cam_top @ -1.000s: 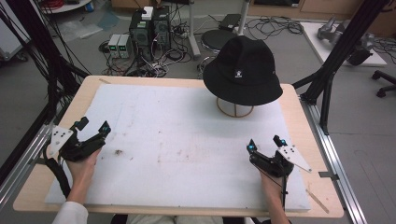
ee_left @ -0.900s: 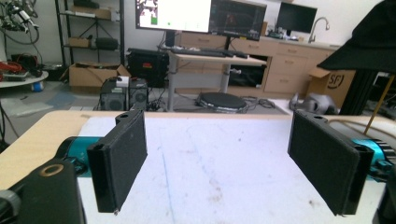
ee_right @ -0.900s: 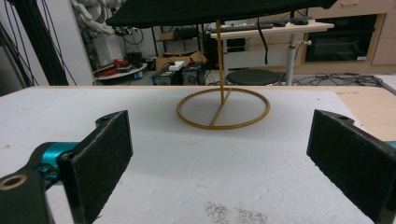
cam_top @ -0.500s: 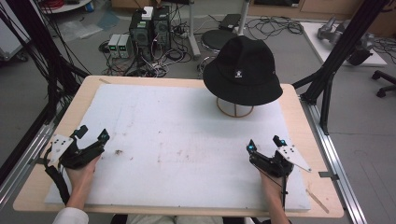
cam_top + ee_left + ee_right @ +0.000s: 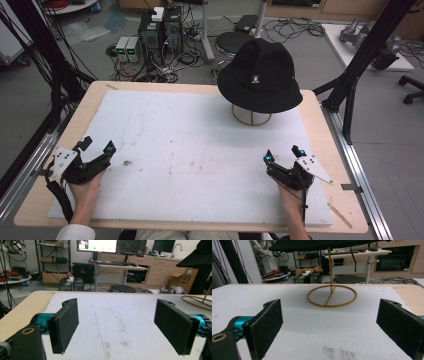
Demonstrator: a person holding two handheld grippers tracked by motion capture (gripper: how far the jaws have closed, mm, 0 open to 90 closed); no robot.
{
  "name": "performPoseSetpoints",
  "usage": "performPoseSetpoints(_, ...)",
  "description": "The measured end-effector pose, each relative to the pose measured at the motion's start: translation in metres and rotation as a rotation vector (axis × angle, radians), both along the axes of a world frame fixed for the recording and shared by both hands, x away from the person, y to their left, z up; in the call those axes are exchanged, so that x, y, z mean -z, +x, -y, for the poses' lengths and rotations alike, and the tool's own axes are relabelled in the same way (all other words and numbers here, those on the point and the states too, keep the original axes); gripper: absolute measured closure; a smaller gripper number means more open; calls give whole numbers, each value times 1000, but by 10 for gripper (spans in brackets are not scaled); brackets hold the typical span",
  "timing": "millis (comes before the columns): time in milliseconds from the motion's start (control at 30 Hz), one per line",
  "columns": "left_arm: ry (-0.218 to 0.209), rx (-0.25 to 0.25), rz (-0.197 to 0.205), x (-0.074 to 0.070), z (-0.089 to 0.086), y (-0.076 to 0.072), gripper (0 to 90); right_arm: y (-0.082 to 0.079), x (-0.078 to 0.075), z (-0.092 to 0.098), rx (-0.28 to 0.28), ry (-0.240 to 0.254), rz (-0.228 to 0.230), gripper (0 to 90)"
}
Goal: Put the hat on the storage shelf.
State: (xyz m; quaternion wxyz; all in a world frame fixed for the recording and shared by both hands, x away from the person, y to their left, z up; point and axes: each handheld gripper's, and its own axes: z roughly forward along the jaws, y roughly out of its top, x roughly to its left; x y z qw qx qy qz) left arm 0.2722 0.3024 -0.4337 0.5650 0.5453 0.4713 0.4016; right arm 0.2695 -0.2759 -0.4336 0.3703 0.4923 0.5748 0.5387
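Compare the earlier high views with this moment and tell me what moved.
The left tool drifted back toward the person and the table's near-left edge, jaws open throughout, holding nothing. The right tool stayed put, open and empty. The black hat remains on its gold wire stand, untouched.

One marking is legible. In the left gripper view, at the right of the frame, a brown cardboard box (image 5: 187,278) on the floor beyond the tabletop carries the dark letters "SF" on its side. In the high view, the black hat (image 5: 260,75) bears a small white emblem (image 5: 254,79) on its crown, too small to read. A monitor (image 5: 97,245) at the top of the left gripper view shows content that is illegible.
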Motion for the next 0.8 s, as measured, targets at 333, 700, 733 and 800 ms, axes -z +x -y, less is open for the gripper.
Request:
performPoseSetpoints(333,33,24,-6,1,2,-1,202,0,0,0,1,-3,-1,59)
performPoseSetpoints(700,22,21,-3,2,-1,-4,206,-1,0,0,-6,5,-7,59)
performPoseSetpoints(733,19,19,-3,2,-2,-5,206,-1,0,0,-7,2,-7,59)
performPoseSetpoints(800,13,14,-1,2,-3,-5,206,-2,1,0,-7,8,-6,59)
